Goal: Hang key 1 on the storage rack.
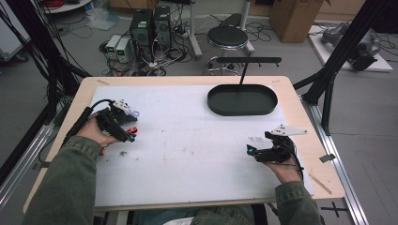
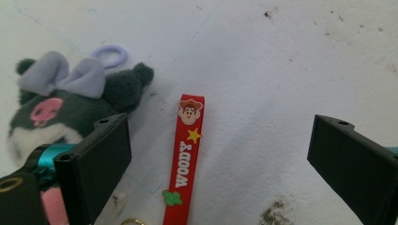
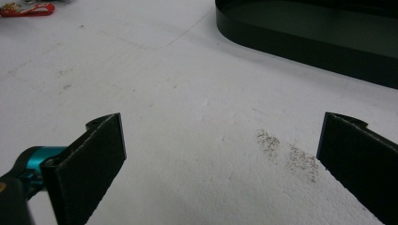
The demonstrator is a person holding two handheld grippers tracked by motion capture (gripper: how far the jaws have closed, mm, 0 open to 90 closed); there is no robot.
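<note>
From the high view, the left gripper (image 1: 132,133) sat over the flat red rubber "WOODY" strap (image 1: 133,130), the dark oval metal tray (image 1: 242,100) well beyond it, seemingly empty.

In the left gripper view, its jaws stood released, the strap (image 2: 184,164) lying between them, a grey plush toy (image 2: 70,101) beside; light and floppy, best pinched across its middle.

In the right gripper view, the right gripper (image 3: 220,150) stood released over bare mat, the tray (image 3: 305,42) ahead.

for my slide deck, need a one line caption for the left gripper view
Left gripper open over a red Woody strap on the white mat, dark plush toy beside it.
</note>
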